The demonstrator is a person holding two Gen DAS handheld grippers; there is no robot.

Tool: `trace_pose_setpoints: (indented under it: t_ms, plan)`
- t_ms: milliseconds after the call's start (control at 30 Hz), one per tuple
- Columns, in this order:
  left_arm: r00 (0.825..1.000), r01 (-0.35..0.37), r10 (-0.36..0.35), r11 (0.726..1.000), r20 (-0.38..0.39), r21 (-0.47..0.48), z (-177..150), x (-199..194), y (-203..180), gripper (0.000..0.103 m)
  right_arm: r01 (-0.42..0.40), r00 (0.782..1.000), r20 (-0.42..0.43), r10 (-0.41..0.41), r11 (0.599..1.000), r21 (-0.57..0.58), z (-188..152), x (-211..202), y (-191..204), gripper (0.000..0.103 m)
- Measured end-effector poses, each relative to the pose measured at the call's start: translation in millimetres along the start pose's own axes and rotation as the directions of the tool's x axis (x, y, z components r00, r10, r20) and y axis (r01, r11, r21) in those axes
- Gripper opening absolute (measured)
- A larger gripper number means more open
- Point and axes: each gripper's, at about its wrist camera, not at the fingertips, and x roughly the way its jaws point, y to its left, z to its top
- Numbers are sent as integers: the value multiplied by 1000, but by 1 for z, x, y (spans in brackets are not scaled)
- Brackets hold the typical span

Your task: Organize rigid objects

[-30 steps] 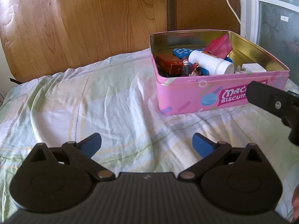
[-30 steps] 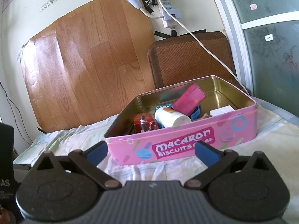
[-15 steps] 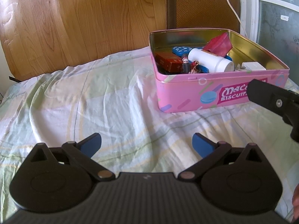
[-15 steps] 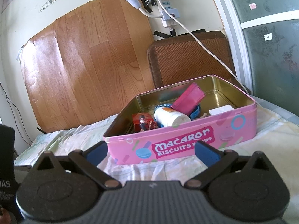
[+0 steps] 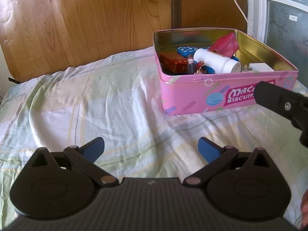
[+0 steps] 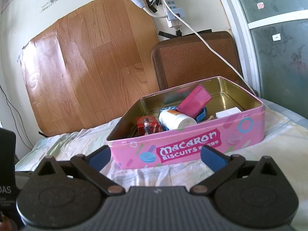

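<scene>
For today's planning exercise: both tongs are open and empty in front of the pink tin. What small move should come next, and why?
Probably ease the right tongs forward and up over the pink tin toward the white bottle. The tin sits directly ahead of them, the bottle lies on top of the pile nearest the front wall, and the left tongs face bare sheet.

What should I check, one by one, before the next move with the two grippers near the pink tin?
1. Left gripper open and holding nothing: ok.
2. Right gripper open and holding nothing: ok.
3. Pink tin has no lid on, so it can be reached from above: ok.
4. White bottle lies on its side in the tin, partly under the pink case: not ok for a clean lift.
5. Bare floor free at the tin's far right corner: ok.
6. Loose objects left on the bedsheet: none seen; behind the grippers, cannot tell.
</scene>
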Motion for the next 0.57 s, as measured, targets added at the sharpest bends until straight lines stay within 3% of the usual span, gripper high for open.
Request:
trace_pose_setpoints:
  t_ms: [167,400,567]
  plan:
    - [1000,18,-19,1000,-20,-7,-1,3,1,103,1,1000,0,-1,1000,0,0,0,1,103]
    - [989,127,-130,991,-75,-51,-4,12,6,103,2,1000,0,-2,1000,0,0,0,1,103]
    - [993,95,-98,995,-64,-43,-4,9,4,103,3,1000,-1,-3,1000,1,-1,0,1,103]
